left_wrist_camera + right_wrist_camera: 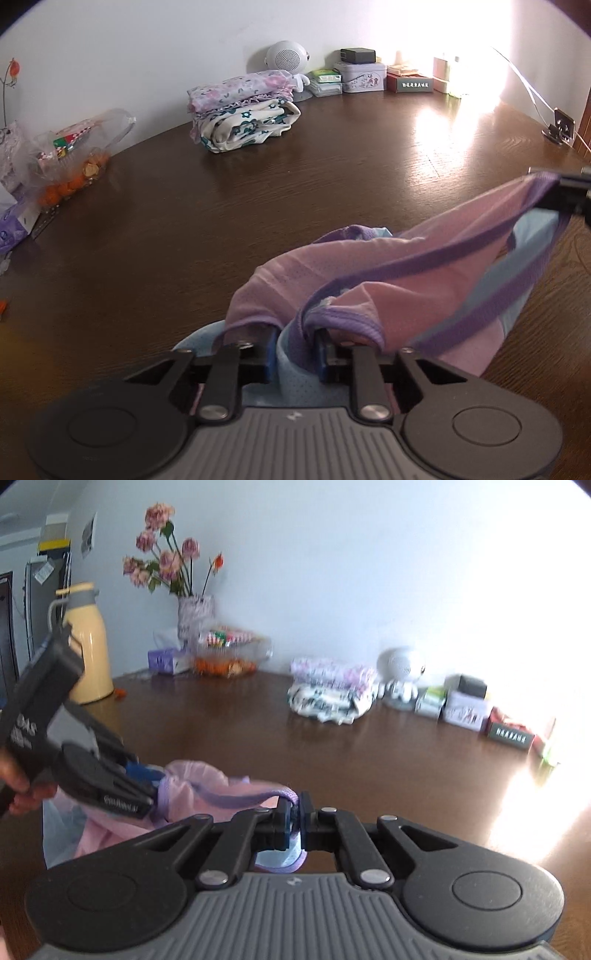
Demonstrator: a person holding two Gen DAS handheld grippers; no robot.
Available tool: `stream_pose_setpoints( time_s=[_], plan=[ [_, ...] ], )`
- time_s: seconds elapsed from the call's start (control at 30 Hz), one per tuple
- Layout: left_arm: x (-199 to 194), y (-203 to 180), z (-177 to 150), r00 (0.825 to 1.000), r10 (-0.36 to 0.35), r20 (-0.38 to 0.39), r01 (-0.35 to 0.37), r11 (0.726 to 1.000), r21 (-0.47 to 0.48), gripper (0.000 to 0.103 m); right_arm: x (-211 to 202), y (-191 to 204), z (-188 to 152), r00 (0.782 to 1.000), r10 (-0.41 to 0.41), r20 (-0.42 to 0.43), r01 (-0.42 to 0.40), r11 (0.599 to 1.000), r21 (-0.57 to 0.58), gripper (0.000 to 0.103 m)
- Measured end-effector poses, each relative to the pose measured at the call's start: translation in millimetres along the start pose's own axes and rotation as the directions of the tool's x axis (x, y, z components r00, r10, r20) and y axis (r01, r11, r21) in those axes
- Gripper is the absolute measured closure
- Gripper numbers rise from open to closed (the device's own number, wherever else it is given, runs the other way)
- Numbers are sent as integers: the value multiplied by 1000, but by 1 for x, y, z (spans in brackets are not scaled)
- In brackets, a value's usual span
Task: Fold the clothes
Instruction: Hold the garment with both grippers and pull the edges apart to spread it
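Left gripper [295, 349] and right gripper [298, 818]: the jaws of both are closed on the purple trim of a pink-and-blue garment [388, 266], which hangs stretched between the 2 above the dark wooden table [166, 221]. Far edge: folded clothes [245, 110], stacked by the wall.

Setting: home, living or dining room. Dark brown wooden table [369, 760] against plain white wall [314, 572]. Upper left: pink flowers in patterned vase [195, 614], cream thermos jug [88, 653]. Centre: stack of folded floral clothes [243, 110], small tins and boxes [364, 75].
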State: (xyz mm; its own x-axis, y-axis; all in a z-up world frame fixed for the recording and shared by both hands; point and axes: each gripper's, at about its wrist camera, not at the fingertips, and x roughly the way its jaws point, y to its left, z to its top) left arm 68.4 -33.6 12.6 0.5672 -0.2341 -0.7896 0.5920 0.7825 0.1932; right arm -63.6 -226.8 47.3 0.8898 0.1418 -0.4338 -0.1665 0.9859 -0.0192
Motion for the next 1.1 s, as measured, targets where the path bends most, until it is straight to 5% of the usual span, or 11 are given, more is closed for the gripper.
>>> stream_pose_setpoints(
  time_s=[0.13, 0.2, 0.33, 0.4, 0.5, 0.63, 0.7, 0.83, 0.97, 1.1],
  plan=[
    [-17, 3, -6, 993, 104, 50, -106, 994, 37, 97, -5, -3, 5, 1000, 10, 23, -10, 1000, 3, 99],
    [-34, 9, -9, 976, 187, 108, -192, 981, 39, 97, -5, 0, 8, 999, 43, 29, -44, 999, 4, 99],
    [-80, 20, -24, 889, 379, 257, -389, 921, -14, 97, -3, 23, 16, 992, 121, 38, -120, 992, -29, 99],
    [-96, 18, -38, 869, 410, 278, -425, 905, -7, 93, 3, 35, 14, 985, 171, 17, -170, 985, -36, 99],
    [-102, 11, -64, 905, 363, 223, -378, 926, 24, 89, 13, 46, 8, 969, 246, -31, -247, 969, -14, 99],
    [-99, 7, -94, 965, 215, 151, -216, 976, -10, 84, 17, 56, 1, 958, 279, -60, -280, 960, -12, 99],
    [-101, 8, -107, 979, 148, 137, -144, 989, -41, 67, 16, 55, -1, 959, 275, -69, -276, 961, -9, 99],
    [-126, 19, -119, 981, 70, 180, -54, 995, -88, 42, 12, 52, -8, 958, 268, -101, -269, 963, -1, 99],
    [-143, 31, -115, 973, 70, 219, -48, 993, -105, 41, 10, 54, -18, 955, 267, -130, -269, 963, 1, 99],
    [-127, 34, -102, 981, 89, 170, -82, 995, -48, 44, 7, 57, -21, 953, 275, -129, -276, 961, 6, 99]
  ],
)
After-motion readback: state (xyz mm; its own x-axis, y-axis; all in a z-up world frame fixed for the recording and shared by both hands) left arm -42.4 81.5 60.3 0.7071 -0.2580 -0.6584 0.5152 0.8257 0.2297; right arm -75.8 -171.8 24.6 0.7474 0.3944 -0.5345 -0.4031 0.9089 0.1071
